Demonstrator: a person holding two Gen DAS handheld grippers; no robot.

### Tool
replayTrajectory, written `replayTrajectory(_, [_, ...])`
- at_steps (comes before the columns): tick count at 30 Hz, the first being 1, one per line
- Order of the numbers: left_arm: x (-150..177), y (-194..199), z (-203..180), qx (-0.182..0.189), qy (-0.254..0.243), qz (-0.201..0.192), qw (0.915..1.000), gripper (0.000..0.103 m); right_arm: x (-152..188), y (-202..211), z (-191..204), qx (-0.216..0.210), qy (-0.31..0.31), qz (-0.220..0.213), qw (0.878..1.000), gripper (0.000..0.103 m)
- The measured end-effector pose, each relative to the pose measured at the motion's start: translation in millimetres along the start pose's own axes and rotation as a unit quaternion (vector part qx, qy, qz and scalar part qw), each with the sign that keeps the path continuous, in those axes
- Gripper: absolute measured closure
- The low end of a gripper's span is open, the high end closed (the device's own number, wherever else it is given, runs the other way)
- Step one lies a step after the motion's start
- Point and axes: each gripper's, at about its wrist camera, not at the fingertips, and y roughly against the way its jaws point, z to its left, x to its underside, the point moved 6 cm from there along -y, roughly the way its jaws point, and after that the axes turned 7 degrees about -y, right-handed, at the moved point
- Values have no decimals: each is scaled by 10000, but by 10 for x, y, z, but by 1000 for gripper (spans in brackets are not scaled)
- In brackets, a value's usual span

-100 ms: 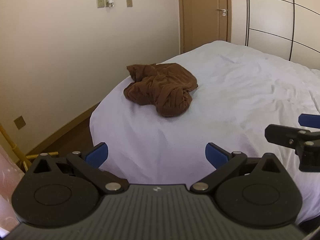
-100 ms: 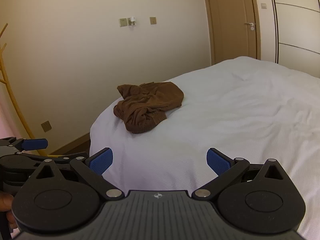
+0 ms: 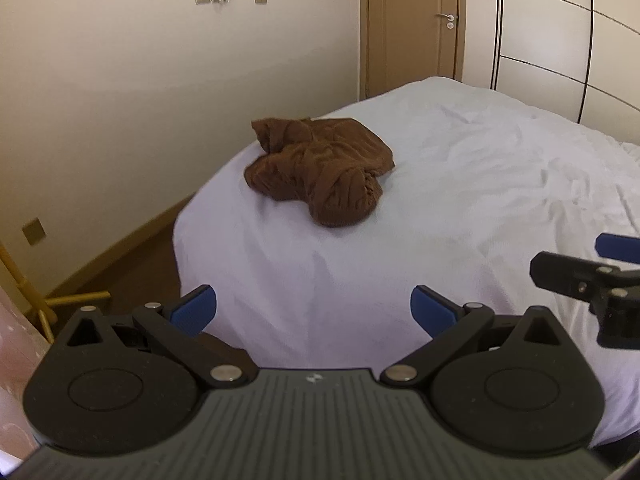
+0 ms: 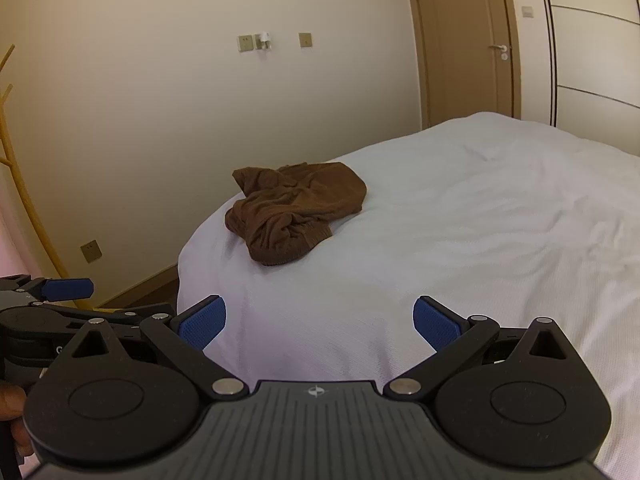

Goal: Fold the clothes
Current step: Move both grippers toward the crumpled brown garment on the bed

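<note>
A crumpled brown knit garment point(image 3: 320, 170) lies in a heap near the left corner of a white bed point(image 3: 480, 184). It also shows in the right wrist view point(image 4: 292, 210). My left gripper point(image 3: 314, 312) is open and empty, well short of the garment, over the bed's near edge. My right gripper point(image 4: 320, 322) is open and empty, also short of the garment. The right gripper shows at the right edge of the left wrist view point(image 3: 596, 276). The left gripper shows at the left edge of the right wrist view point(image 4: 60, 300).
A cream wall point(image 3: 120, 100) runs along the bed's left side, with a narrow strip of brown floor point(image 3: 140, 264) between. A yellow wooden stand point(image 4: 24, 176) is at far left. A door point(image 3: 412, 24) and wardrobe panels point(image 3: 560, 32) stand behind the bed.
</note>
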Motion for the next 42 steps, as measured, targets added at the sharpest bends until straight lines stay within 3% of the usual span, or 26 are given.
replayTrajectory(10, [56,-95,-32,251,77,88,9996,1,28,-73,-69,8,-93,79,9999,1])
replayTrajectory(17, [17,-66,-54,278,74,99,9995,1,72,-350,-30,85,-40,188,9998,1])
replayTrajectory(42, [-7,86,-151,483,-32,-35,9988,1,62,-220,-112,79,-121,31,9999,1])
